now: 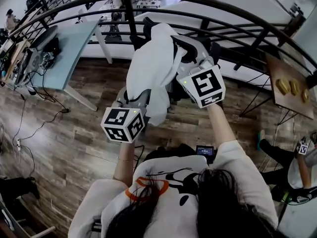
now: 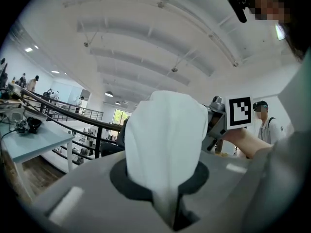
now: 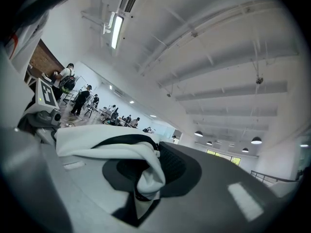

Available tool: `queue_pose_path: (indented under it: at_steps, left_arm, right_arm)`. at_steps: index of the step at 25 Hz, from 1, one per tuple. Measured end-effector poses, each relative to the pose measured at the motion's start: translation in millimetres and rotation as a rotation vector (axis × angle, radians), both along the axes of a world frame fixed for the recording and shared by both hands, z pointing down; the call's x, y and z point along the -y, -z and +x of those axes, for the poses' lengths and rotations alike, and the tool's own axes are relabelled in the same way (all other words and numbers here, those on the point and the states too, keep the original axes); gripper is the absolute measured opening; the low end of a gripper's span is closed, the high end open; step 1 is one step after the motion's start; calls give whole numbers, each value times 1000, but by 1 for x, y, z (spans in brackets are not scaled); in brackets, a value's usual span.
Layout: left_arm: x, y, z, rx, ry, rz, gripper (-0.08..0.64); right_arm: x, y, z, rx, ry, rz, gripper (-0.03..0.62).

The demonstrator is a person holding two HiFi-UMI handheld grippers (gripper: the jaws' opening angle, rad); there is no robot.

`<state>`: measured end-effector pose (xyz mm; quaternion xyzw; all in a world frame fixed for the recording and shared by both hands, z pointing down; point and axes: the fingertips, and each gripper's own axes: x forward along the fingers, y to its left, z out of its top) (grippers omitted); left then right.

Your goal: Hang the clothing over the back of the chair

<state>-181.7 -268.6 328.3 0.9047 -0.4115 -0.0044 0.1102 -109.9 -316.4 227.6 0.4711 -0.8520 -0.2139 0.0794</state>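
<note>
close in, the left gripper [image 2: 170, 210] is clamped tight on a fold of the white clothing [image 1: 148, 66], which billows up out of its jaws. the right gripper [image 3: 141, 198] is pinched down on another bunched fold edged with dark trim, and neither shows any gap to spare. between the two, the garment hangs in the air in front of the person, one loose length drooping beside the left gripper. it looks light, soft and quite limp, so it will likely sag and fold wherever it is not held, though nothing in it should break. the two holds would serve best spread wider along its edge, so that it opens flat. just beyond stands the dark chair [image 1: 198, 51], partly hidden, and past that the curved railing [image 1: 223, 14]. draped unevenly, the cloth could slide off.
</note>
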Motion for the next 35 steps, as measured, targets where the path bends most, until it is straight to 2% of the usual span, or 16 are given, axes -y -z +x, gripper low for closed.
queue_pose_path:
  at_steps: [10,16,21,29,35]
  left_arm:
    - [48,52,31,15,-47,116,178]
    - [82,80,43,16,-54,155,178]
    - [103,90,73,51,-77,173,178]
    - [155,101,115,123,-80,187,184]
    - [188,88,143,204,-83,156,195]
  right_arm:
    - [51,36,45,-23,-41,34,87]
    - [91,57,59,-15,-11,41,87]
    - [126,61,85,-21,18,42,87]
    - [201,59,123,-1,78,-8,89]
    - [255,21,146,10,126,-107,91]
